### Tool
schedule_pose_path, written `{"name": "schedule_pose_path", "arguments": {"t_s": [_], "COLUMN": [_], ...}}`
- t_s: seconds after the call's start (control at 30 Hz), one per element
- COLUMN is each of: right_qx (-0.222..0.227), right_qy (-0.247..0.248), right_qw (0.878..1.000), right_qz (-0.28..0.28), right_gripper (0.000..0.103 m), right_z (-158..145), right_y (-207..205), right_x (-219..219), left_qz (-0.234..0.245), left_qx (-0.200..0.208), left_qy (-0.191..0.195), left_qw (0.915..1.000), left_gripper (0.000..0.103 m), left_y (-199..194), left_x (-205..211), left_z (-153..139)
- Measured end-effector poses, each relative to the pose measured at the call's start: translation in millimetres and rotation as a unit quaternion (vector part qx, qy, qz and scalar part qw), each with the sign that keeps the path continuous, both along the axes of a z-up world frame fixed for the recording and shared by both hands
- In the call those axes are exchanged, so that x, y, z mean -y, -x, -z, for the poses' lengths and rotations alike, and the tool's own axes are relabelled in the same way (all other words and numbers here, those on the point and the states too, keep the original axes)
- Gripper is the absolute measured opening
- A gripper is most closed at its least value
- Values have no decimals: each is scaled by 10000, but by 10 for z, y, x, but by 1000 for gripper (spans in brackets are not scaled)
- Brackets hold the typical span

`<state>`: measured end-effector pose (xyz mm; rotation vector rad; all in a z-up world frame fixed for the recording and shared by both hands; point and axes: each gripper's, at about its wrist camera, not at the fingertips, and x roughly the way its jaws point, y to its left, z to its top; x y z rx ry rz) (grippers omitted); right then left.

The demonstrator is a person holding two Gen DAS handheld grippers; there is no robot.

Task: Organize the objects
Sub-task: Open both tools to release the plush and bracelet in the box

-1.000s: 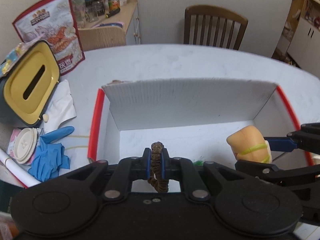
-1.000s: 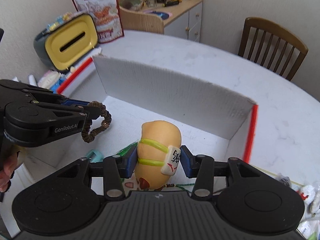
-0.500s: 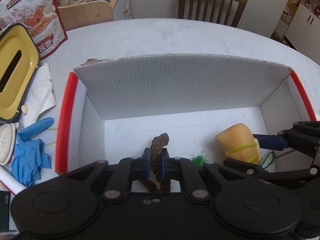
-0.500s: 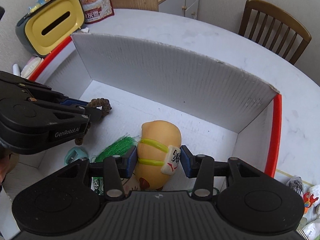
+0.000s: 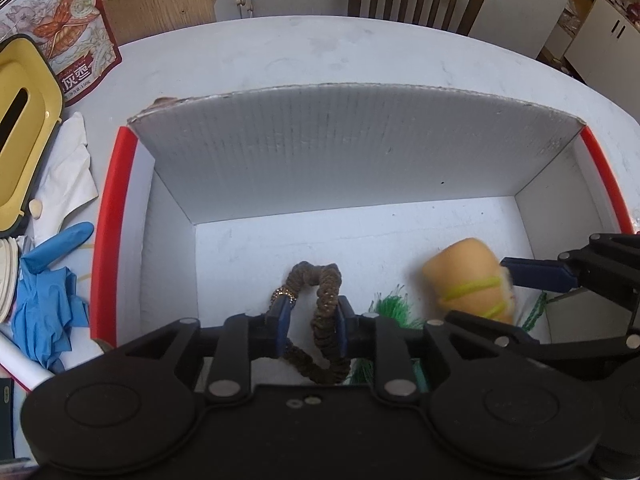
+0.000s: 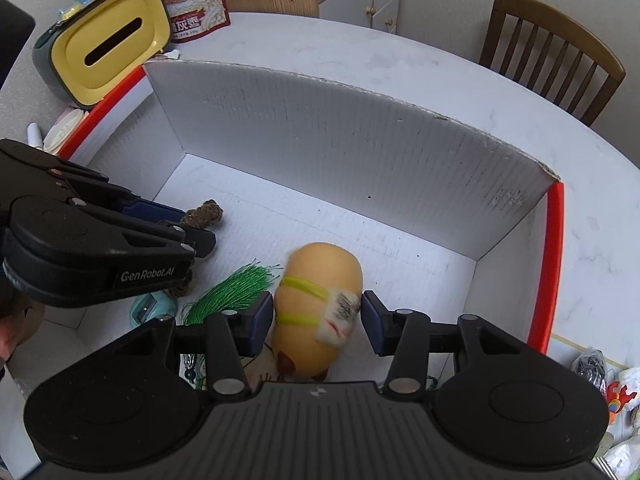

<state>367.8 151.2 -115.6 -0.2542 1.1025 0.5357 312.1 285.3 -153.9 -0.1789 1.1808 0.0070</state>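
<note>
A brown braided hair tie (image 5: 320, 304) lies loose inside the white red-edged box (image 5: 340, 152), looped between the spread fingers of my open left gripper (image 5: 312, 320). In the right wrist view the left gripper (image 6: 192, 232) hovers over the box's left side, with the hair tie (image 6: 204, 212) poking out at its tip. A tan plush toy (image 6: 316, 280) with yellow-green bands and a tag sits blurred between the pads of my right gripper (image 6: 316, 320), with small gaps at both sides. From the left it shows as the toy (image 5: 468, 284) at the box's right.
A green tassel (image 6: 232, 288) and a teal item (image 6: 148, 312) lie on the box floor (image 6: 360, 240). Left of the box are a yellow tissue holder (image 5: 20, 140), tissue, a blue glove (image 5: 44, 304) and a snack bag (image 5: 68, 28). A chair (image 6: 552, 52) stands beyond the table.
Both grippers have dropped lower into the box. The left fingers have spread and the hair tie hangs slack. The plush toy has tilted and blurs between the right pads.
</note>
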Motion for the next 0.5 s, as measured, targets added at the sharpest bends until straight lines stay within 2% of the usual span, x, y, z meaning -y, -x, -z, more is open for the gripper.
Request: {"name": "schedule_pose_path", "arguments": {"t_s": [0.1, 0.23, 0.5], "right_qx": [91, 185, 407], "right_qy": [-41, -144, -425], "right_qw": [9999, 9997, 9983], "right_qz": [-25, -52, -35], "right_gripper": [56, 57, 58], "right_z": [-42, -149, -432], "right_y": [40, 107, 274], "right_x": [38, 92, 240], "left_qz": [-12, -32, -123], "left_qx": [57, 154, 443], "left_qy": [17, 19, -28], "left_qw": [10000, 9999, 9989], "left_gripper": [29, 30, 42], "left_y": [37, 98, 270], "left_x": [11, 29, 55], "left_z": [-33, -108, -317]}}
